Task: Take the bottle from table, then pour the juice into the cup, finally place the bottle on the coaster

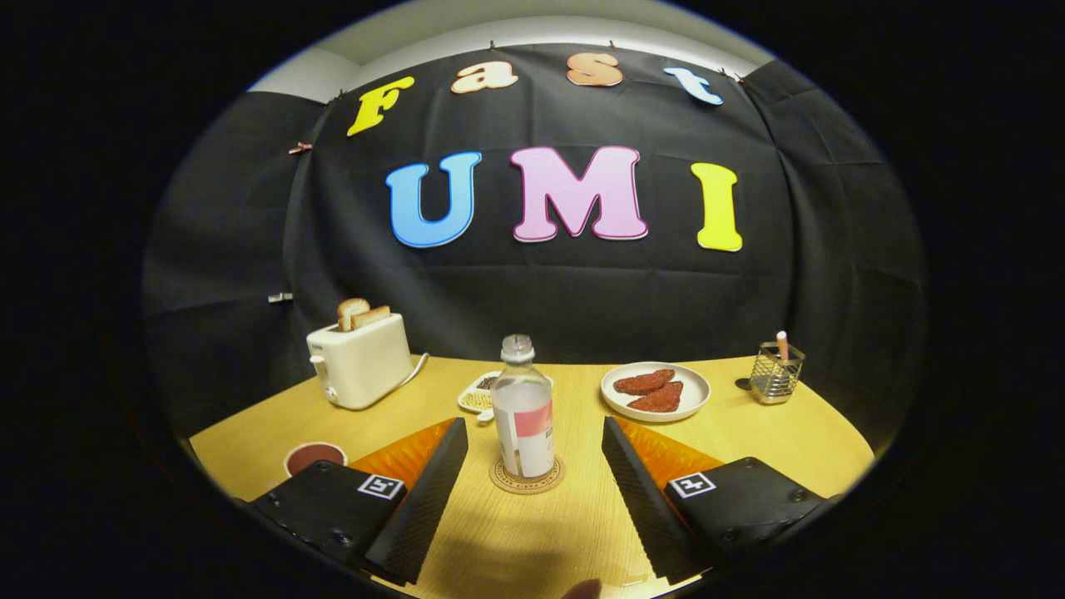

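Observation:
A clear plastic bottle with a white and pink label stands upright on a round cork coaster, just ahead of my fingers and between their lines. My gripper is open, its two black fingers spread wide on either side of the bottle without touching it. A cup with dark red juice in it sits on the table to the left, beside the left finger.
A wooden table carries a white toaster with bread at the back left, a small dish behind the bottle, a plate with two red patties, and a wire holder at the back right.

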`<state>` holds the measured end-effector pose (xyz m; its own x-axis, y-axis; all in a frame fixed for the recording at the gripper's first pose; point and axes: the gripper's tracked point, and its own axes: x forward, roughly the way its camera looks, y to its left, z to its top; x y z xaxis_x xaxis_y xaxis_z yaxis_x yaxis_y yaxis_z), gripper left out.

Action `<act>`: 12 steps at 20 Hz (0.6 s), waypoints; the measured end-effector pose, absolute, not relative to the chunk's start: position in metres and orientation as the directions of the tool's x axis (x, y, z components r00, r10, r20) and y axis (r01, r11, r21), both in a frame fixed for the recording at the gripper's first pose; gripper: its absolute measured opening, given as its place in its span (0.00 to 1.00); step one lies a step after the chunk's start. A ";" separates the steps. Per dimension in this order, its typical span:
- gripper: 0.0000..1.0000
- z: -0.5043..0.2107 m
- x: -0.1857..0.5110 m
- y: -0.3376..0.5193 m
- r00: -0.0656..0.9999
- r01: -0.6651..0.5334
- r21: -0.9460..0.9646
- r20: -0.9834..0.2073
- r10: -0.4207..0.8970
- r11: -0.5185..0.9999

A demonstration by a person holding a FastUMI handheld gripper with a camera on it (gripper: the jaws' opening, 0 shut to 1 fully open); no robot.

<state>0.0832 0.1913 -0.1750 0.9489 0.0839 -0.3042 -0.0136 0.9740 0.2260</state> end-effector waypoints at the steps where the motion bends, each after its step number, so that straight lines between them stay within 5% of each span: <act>1: 0.99 -0.162 0.080 0.187 0.953 -0.006 0.224 -0.295 0.073 0.975; 12: 0.99 -0.044 0.045 0.151 0.985 0.033 0.081 -0.174 -0.018 0.996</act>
<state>0.0450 0.1507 -0.0437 0.9846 -0.0183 -0.1740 0.0328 0.9962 0.0813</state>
